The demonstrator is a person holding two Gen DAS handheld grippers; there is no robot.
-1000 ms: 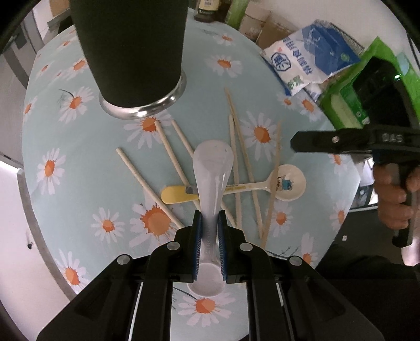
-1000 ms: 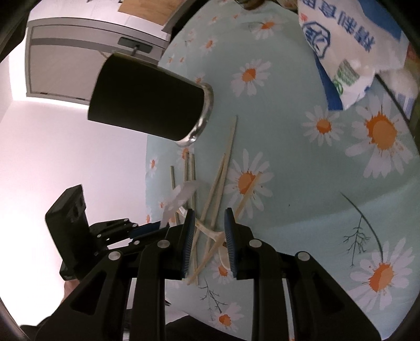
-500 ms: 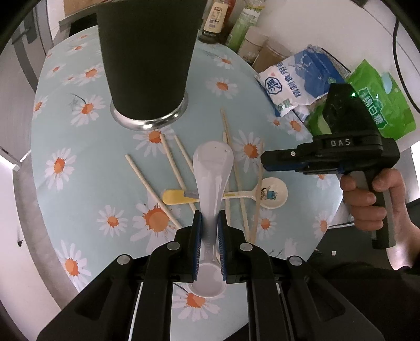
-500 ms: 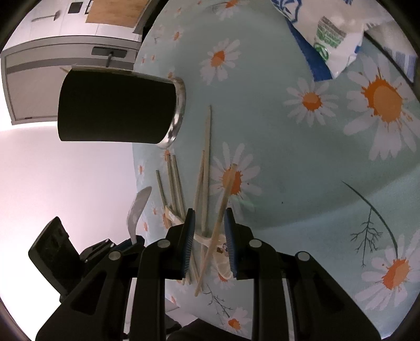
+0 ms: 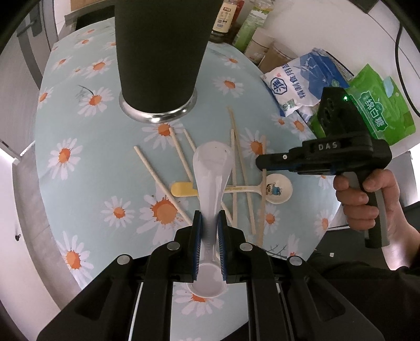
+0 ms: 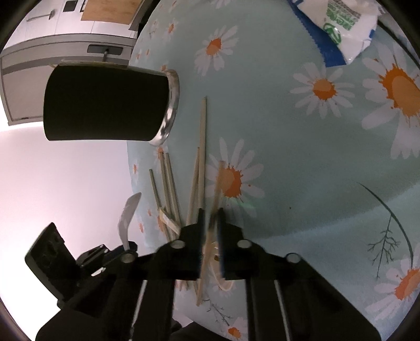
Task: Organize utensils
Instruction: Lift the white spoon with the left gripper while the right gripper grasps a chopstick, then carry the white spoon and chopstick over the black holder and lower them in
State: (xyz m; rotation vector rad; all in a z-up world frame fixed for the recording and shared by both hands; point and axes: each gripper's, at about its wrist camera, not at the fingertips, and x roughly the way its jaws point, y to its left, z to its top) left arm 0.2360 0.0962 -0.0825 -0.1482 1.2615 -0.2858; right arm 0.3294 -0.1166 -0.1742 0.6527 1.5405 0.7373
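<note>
Both tongs gripping: left [image 5: 209, 230] keeps white spoon [image 5: 212, 173]; right [image 6: 210, 223] newly pinches chopstick [image 6: 213, 209].

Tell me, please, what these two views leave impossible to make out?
- Cup mouth: cut off by the top edge in the left view, side-on in the right view, so its contents are hidden.
- Right gripper grip: motion blur smears the chopstick between its fingers.
- White spoon bowl end: partly hidden beneath the left gripper.
- Bottle labels: too small.
</note>
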